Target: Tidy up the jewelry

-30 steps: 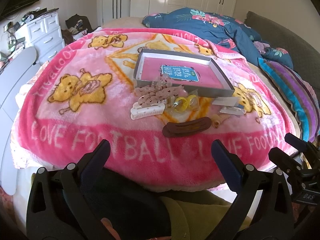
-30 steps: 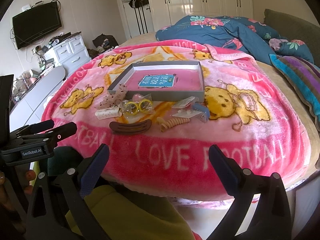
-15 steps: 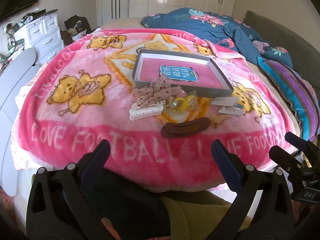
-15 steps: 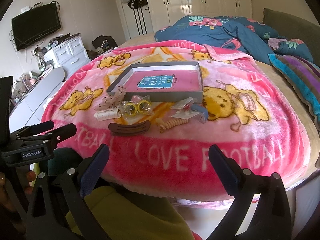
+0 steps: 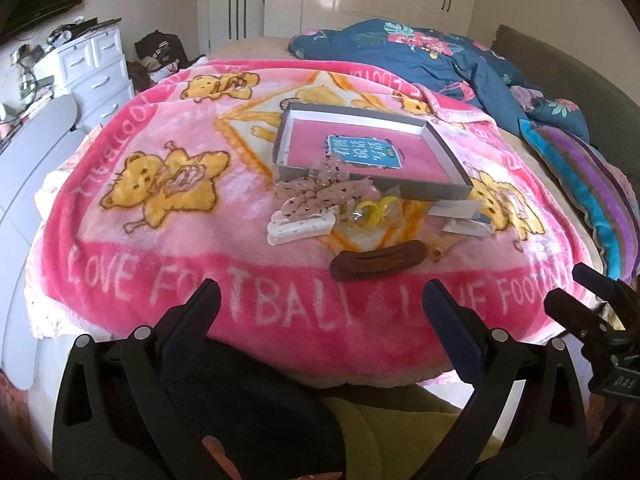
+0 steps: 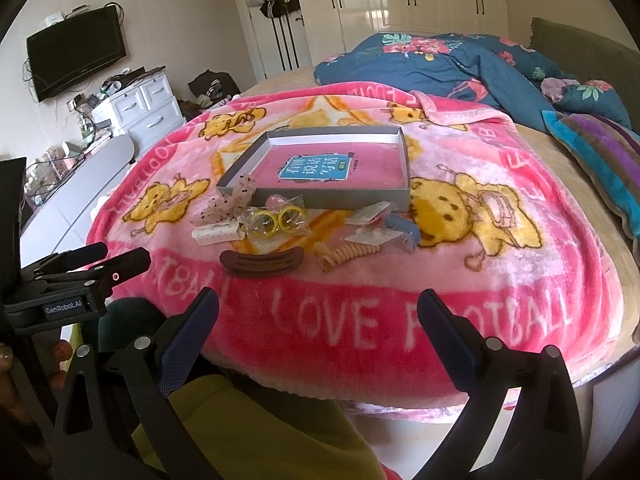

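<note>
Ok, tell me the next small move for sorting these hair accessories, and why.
Probably reach the left gripper forward to the brown hair clip. Both grippers hang open and empty short of the blanket, the clip lies nearest of the pile, and the grey box behind holds no accessories yet.

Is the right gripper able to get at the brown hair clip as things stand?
Probably yes: the right gripper is open and empty, and the brown hair clip lies nearest on the blanket, nothing between them.
</note>
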Action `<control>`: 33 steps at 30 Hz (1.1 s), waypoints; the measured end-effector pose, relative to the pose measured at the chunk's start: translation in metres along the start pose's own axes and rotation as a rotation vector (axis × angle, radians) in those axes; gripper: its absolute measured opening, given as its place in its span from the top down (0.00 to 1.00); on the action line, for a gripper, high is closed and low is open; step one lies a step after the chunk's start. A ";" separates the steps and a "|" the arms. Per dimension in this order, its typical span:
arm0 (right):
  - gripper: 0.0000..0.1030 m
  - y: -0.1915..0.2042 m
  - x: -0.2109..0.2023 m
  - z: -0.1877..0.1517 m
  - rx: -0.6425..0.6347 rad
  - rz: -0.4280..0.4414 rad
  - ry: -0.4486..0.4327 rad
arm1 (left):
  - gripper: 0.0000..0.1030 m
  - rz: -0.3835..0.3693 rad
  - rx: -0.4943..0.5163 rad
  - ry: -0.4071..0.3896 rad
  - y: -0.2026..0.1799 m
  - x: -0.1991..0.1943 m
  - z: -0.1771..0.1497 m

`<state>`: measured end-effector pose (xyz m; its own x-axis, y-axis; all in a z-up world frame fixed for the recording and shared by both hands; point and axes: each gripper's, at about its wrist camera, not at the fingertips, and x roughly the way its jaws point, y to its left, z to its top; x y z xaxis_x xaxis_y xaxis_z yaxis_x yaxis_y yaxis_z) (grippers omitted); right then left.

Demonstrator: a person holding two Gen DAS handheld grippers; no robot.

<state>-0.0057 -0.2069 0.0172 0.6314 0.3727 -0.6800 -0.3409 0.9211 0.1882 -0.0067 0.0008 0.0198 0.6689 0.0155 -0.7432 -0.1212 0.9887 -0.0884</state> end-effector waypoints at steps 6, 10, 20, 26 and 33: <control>0.04 -0.004 0.011 0.009 -0.022 0.020 0.011 | 0.08 0.027 -0.037 0.008 0.020 0.008 0.002; 0.04 -0.009 0.022 0.015 -0.040 0.024 0.017 | 0.08 0.032 -0.060 0.023 0.031 0.016 0.002; 0.04 -0.044 0.056 0.024 0.018 -0.008 0.052 | 0.08 -0.027 0.015 0.131 0.016 0.067 0.004; 0.04 -0.065 0.074 0.032 0.055 -0.028 0.061 | 0.08 -0.094 -0.031 0.210 0.008 0.110 -0.002; 0.04 -0.073 0.095 0.042 0.079 -0.007 0.074 | 0.10 -0.139 -0.134 0.247 0.012 0.147 -0.006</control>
<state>0.1082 -0.2337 -0.0308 0.5795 0.3593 -0.7315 -0.2788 0.9308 0.2363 0.0859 0.0137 -0.0943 0.4893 -0.1716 -0.8551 -0.1476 0.9500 -0.2751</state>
